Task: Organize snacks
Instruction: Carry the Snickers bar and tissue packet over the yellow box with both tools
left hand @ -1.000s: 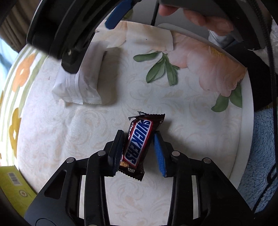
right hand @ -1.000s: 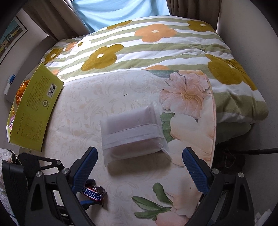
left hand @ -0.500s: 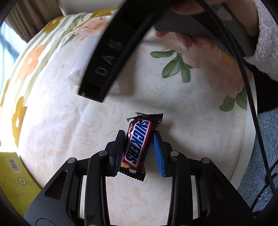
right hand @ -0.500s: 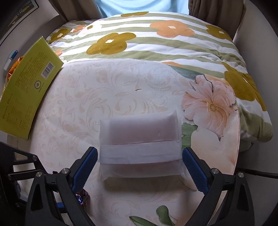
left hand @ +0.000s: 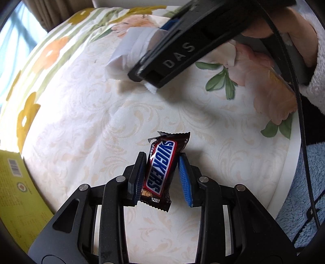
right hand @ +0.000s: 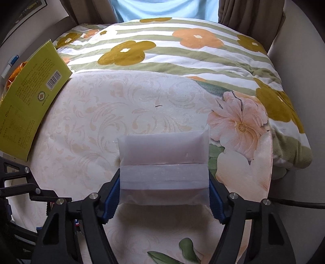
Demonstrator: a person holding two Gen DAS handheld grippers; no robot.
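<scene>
Left gripper (left hand: 161, 176) pinching brown Snickers bar (left hand: 161, 169) over round floral-cloth table (left hand: 85, 126). Right gripper (right hand: 164, 195) clamping frosted white plastic snack packet (right hand: 164, 160), resting mid-table; yellow-green cardboard box (right hand: 28, 99) at table's edge.

Round white table (left hand: 284, 178) wore a cream floral cloth (right hand: 142, 105); behind it lay a duvet (right hand: 182, 52) striped green and white with orange and mustard flowers. Brown curtains (right hand: 239, 12) flanked a bright window (right hand: 162, 8) at the far end, daylight falling on the duvet. Beige walls (right hand: 300, 71) both sides, framed picture (right hand: 26, 8) upper left, blue fleece (left hand: 294, 213) by the table edge.
</scene>
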